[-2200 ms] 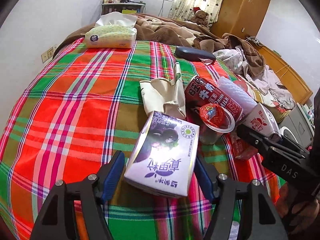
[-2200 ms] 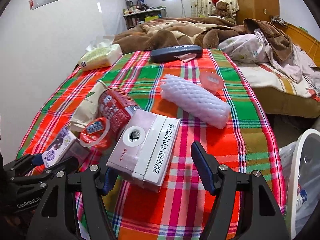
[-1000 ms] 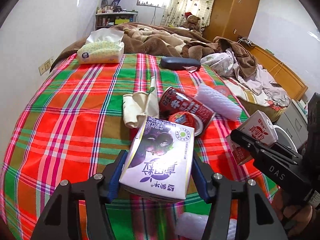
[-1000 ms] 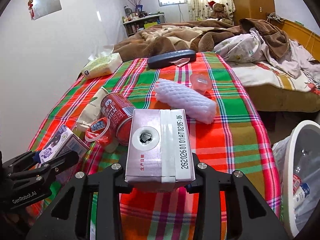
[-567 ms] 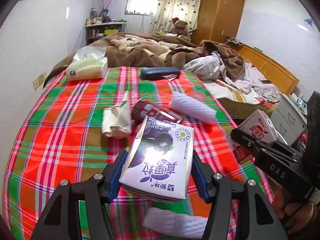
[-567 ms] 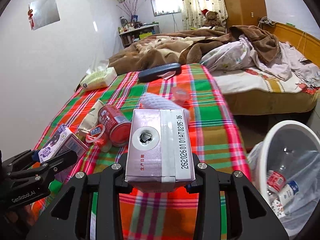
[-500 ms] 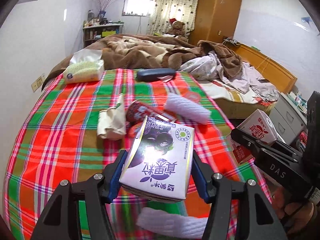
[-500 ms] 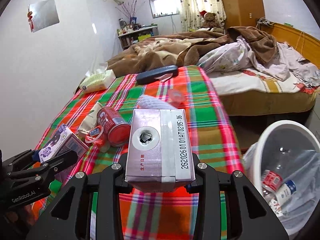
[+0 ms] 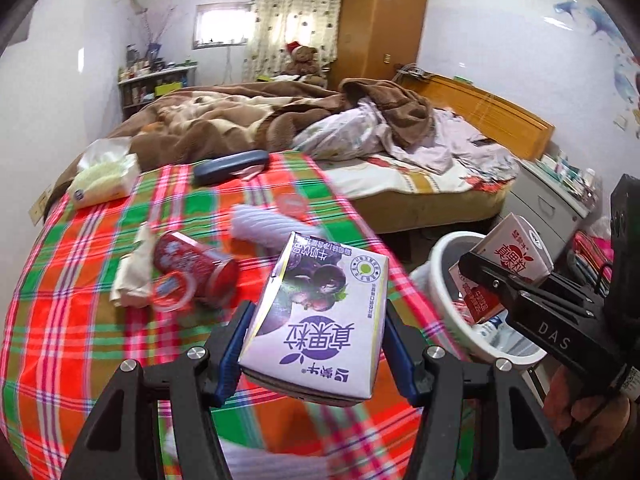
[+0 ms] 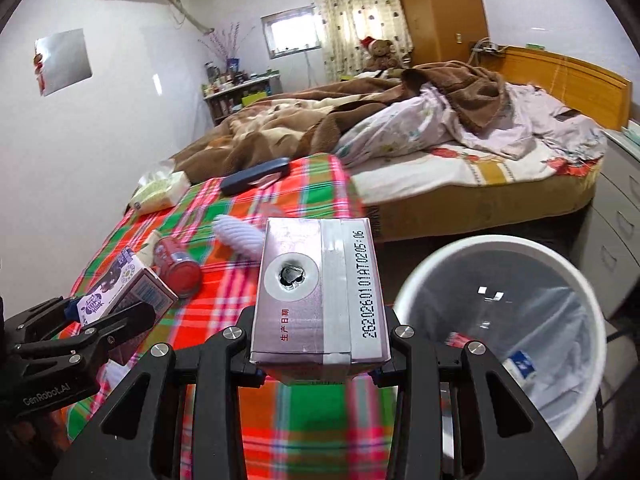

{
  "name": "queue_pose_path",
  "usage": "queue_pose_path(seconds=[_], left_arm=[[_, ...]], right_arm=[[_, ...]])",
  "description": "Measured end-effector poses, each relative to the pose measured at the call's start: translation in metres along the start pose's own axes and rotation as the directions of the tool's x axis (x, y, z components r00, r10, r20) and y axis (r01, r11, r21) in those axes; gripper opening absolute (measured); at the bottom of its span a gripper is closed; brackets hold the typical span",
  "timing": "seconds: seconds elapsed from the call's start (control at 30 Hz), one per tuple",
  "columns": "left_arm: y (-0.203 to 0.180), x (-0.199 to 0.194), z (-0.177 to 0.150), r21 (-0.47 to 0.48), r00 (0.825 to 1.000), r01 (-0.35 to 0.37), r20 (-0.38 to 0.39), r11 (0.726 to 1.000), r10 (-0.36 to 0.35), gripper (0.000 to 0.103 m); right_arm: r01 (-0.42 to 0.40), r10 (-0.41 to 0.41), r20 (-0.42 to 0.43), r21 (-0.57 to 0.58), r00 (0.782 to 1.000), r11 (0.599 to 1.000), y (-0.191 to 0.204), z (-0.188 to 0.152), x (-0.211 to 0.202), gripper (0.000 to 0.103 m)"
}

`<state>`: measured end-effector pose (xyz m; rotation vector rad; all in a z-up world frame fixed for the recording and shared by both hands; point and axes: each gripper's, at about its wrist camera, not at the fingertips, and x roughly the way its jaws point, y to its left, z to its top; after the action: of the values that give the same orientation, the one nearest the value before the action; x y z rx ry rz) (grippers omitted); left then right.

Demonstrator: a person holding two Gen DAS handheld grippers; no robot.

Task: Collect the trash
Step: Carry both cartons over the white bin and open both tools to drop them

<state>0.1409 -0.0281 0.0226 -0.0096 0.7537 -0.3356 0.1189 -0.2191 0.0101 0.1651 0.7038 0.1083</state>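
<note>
My left gripper (image 9: 316,354) is shut on a purple milk carton (image 9: 320,316), held above the plaid table's right edge; the carton also shows in the right wrist view (image 10: 124,284). My right gripper (image 10: 318,364) is shut on a pink drink carton (image 10: 320,292), held up beside the white bin (image 10: 416,280); the pink carton also shows in the left wrist view (image 9: 512,256) over the bin (image 9: 444,276). The bin holds a clear liner and some bottles. A red can (image 9: 192,268), a red cup lid (image 9: 172,288), a beige bag (image 9: 132,276) and white foam sleeves (image 9: 268,228) lie on the table.
A tissue pack (image 9: 104,178) and a dark glasses case (image 9: 230,166) lie at the table's far end. A bed (image 10: 460,164) with rumpled blankets stands behind. Grey drawers (image 10: 616,216) stand right of the bin. Another foam sleeve (image 9: 276,460) lies under my left gripper.
Both grippers closed on their cartons, lifted them off the table and swung right. The bin has come into view under the right gripper.
</note>
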Motion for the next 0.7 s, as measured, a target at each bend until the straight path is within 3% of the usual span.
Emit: queue_pose_path(seconds=[0.4,0.7], left_arm=[[-0.083,0.024,0.010,0.112,0.994,0.111,-0.029,0.987,-0.109,0.061],[-0.134,0.049,0.014,0.156,0.981,0.188,-0.072,0.970,-0.179,0.061]], right_arm=[[0.111,-0.112,0.017,0.083,0.994,0.990,-0.064,-0.007,-0.022,0.037],[0.175,-0.173,-0.025,0.116,0.985,0.978,-0.104,-0.014,-0.026,0.037]])
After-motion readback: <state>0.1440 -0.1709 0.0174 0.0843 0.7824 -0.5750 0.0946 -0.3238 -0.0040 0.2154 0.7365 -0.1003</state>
